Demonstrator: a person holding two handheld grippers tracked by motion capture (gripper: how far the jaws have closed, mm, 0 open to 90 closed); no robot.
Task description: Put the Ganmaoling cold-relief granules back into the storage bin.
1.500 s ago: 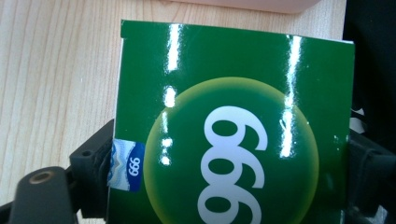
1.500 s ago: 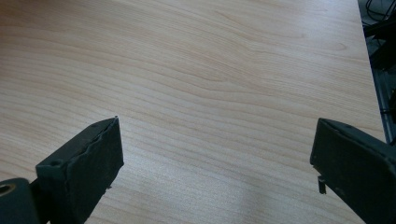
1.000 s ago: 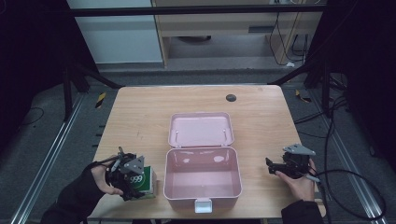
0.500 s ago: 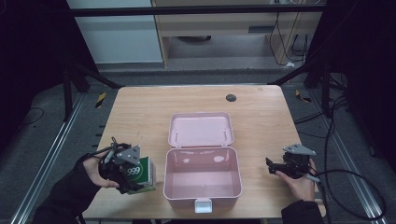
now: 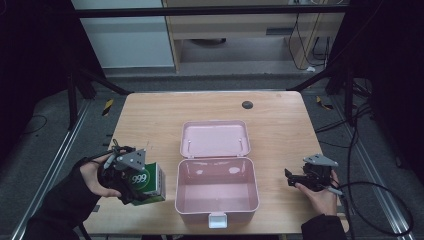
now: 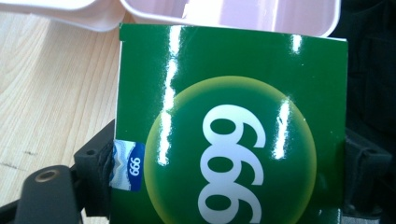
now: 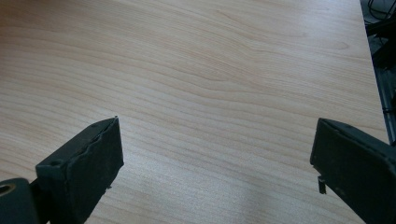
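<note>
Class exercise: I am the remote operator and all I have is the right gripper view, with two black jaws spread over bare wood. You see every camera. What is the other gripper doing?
Observer: The left gripper is shut on a green box printed with 999, at the table's near left.
Operator: Is anything between the two grippers?
Observer: Yes, a pink case lies open in the middle of the table, its lid folded back away from the person.
Operator: Anything in the case?
Observer: No, from above its tray looks empty.
Operator: Where is my gripper?
Observer: The right gripper is low at the table's near right, apart from the case, jaws toward it.
</note>
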